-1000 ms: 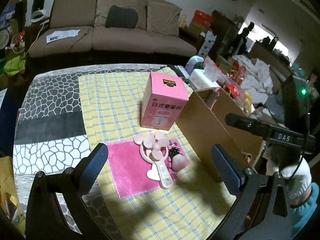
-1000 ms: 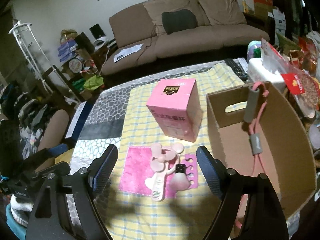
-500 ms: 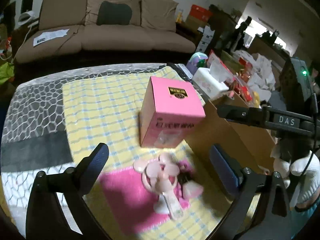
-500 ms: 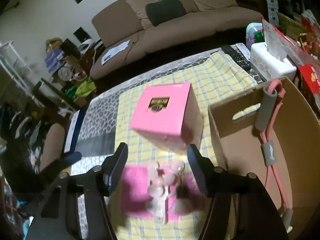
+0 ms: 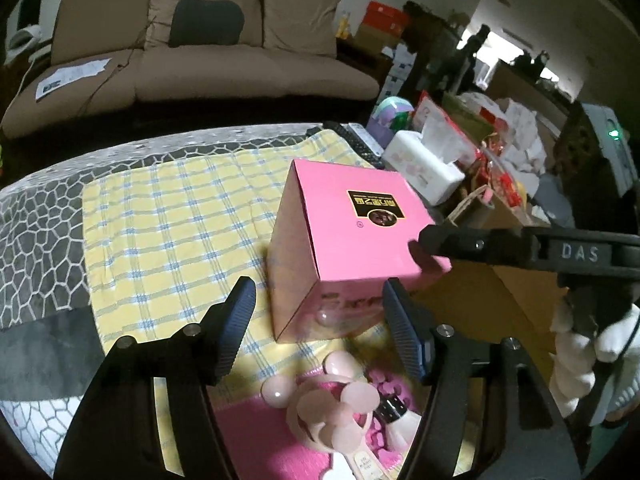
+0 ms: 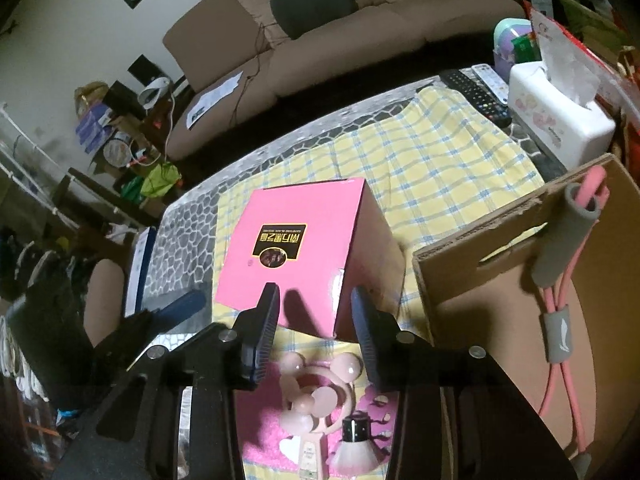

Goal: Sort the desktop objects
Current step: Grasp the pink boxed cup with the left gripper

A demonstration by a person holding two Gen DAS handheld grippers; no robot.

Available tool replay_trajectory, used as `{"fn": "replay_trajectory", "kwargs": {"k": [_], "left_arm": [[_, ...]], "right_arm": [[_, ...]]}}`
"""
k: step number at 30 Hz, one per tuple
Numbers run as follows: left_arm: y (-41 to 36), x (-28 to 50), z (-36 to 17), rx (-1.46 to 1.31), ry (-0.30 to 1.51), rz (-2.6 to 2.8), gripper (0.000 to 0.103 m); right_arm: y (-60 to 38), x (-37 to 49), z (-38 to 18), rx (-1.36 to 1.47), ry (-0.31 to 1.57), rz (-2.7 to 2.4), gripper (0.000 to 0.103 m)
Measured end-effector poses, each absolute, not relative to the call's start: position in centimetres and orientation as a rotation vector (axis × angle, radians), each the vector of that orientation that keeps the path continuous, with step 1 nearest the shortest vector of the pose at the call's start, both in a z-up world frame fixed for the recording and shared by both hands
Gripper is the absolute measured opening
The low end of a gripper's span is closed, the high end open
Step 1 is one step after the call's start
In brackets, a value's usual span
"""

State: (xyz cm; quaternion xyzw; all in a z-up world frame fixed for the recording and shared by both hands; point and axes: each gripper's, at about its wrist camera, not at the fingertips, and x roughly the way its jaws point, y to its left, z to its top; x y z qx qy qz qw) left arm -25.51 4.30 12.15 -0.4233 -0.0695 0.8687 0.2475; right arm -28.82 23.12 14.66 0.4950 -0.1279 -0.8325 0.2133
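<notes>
A pink box stands on the yellow checked cloth; it also shows in the right wrist view. My left gripper is open, its fingers on either side of the box's near corner. My right gripper is open, half closed, over the box's near top edge; one of its fingers reaches over the box from the right. A pink hand fan and a small brush lie on a pink mat in front of the box.
An open cardboard box stands at the right with a pink resistance band over its wall. A white tissue box and remote controls lie behind it. A brown sofa stands beyond the table.
Both grippers have moved forward and down toward the pink box and have narrowed. The fan and mat have slid to the bottom of both views.
</notes>
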Motion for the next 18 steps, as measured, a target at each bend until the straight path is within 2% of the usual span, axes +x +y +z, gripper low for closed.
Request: {"fn": "replay_trajectory", "kwargs": {"k": [3, 12, 18], "left_arm": [[5.0, -26.1, 11.8, -1.145, -0.175, 2.341, 0.063], [6.9, -26.9, 10.7, -1.143, -0.151, 2.311, 0.063], [6.5, -26.4, 11.7, -1.116, -0.159, 2.345, 0.063]], "right_arm": [[22.7, -29.0, 14.2, 1.382, -0.348, -2.308, 0.039], [21.9, -29.4, 13.7, 1.403, -0.333, -2.301, 0.054], [21.5, -29.2, 14.3, 1.377, -0.322, -2.293, 0.052]]}}
